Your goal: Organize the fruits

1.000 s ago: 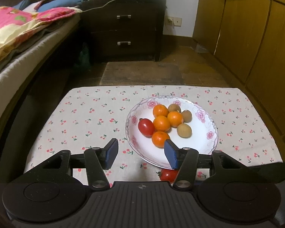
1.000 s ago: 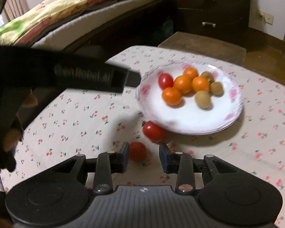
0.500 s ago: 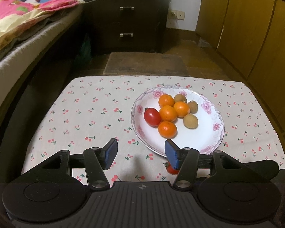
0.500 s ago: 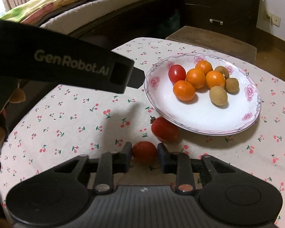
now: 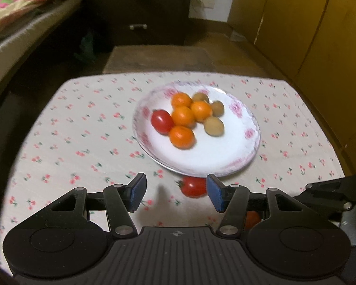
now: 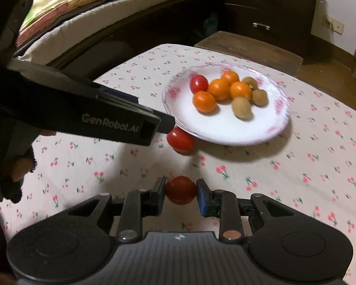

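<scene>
A white floral plate (image 5: pixel 225 156) (image 6: pixel 256 133) on the cherry-print tablecloth holds one red tomato (image 5: pixel 162 121) (image 6: pixel 198 83), several oranges (image 5: pixel 181 136) (image 6: pixel 204 101) and three brownish kiwis (image 5: pixel 214 126) (image 6: pixel 241 107). A second tomato (image 5: pixel 194 186) (image 6: pixel 180 140) lies on the cloth at the plate's near edge. My right gripper (image 6: pixel 180 191) is shut on a third tomato (image 6: pixel 180 190), held just above the cloth. My left gripper (image 5: pixel 174 191) is open and empty, hovering near the loose tomato; it also shows in the right wrist view (image 6: pixel 121 121).
The small table (image 5: pixel 66 128) stands beside a bed (image 5: pixel 23 23) on the left, with a dark drawer chest (image 5: pixel 140 9) behind and wooden cabinet doors (image 5: pixel 308 35) on the right. A low wooden stool (image 5: pixel 159 59) sits just past the table's far edge.
My right gripper closed on the near tomato and lifted it slightly off the cloth. My left gripper drew back and rose, staying open.
</scene>
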`<state>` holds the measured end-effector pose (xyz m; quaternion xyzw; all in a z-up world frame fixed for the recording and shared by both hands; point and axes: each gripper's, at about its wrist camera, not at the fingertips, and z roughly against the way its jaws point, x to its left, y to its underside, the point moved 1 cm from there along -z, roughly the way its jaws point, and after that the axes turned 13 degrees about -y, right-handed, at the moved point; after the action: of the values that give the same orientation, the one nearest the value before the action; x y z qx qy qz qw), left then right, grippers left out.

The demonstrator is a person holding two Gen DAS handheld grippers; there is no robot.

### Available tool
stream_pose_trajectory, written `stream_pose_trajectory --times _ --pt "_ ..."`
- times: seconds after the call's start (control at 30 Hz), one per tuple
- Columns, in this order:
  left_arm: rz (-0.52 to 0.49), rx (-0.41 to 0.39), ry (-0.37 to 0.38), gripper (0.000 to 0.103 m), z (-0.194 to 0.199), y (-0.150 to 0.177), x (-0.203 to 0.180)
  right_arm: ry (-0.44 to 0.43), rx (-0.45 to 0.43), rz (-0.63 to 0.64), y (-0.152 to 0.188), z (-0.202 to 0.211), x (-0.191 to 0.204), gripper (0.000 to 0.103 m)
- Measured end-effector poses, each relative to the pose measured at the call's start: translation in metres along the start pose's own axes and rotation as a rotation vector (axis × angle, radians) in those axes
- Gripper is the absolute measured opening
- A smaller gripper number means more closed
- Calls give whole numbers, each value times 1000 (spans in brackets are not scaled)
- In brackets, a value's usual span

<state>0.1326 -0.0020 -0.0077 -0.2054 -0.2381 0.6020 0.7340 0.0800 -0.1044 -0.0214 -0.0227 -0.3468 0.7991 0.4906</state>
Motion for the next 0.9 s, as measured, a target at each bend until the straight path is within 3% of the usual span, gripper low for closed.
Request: stream_pose_trajectory --times 0.4,0.57,0.7,0.9 --pt "-16 32 -19 63 -35 8 -22 -10 -10 -48 10 8 -17 30" --pt "-16 8 -29 59 -39 10 -27 -9 -10 -59 11 7 -20 30" --pt "-19 -9 -23 48 -38 10 -30 -10 -3 -62 13 7 -21 30" --pt "-55 -2 -14 43 -31 18 -31 -12 -2 -62 12 7 -21 30"
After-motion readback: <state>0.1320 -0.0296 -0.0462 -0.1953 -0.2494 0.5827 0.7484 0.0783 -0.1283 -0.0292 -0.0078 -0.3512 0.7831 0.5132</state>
